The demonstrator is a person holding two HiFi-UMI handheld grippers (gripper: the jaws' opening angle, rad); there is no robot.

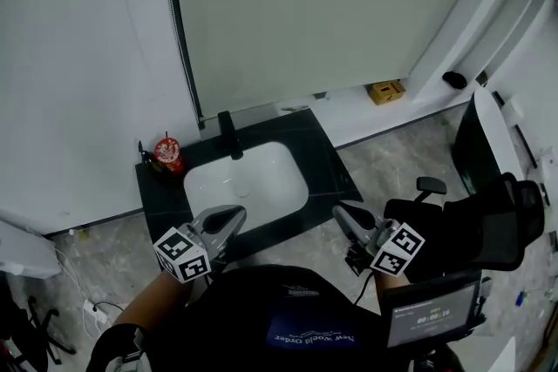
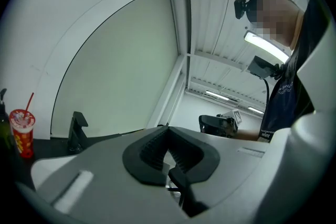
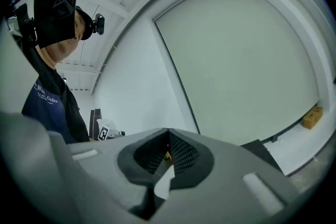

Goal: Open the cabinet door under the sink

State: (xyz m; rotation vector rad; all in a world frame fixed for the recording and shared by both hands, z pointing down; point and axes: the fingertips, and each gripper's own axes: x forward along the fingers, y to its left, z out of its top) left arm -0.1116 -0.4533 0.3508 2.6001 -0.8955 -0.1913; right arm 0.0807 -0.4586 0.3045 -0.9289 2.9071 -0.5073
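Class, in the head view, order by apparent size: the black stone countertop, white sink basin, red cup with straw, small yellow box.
1. Black stone countertop
2. White sink basin
3. Red cup with straw and small yellow box: about alike; the box is farther away, so unranked.

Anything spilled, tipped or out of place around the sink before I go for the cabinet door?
Nothing stands out. The red cup stands upright at the countertop's back left corner, and the basin looks clean. The only stray item is a small yellow box on the ledge by the wall.
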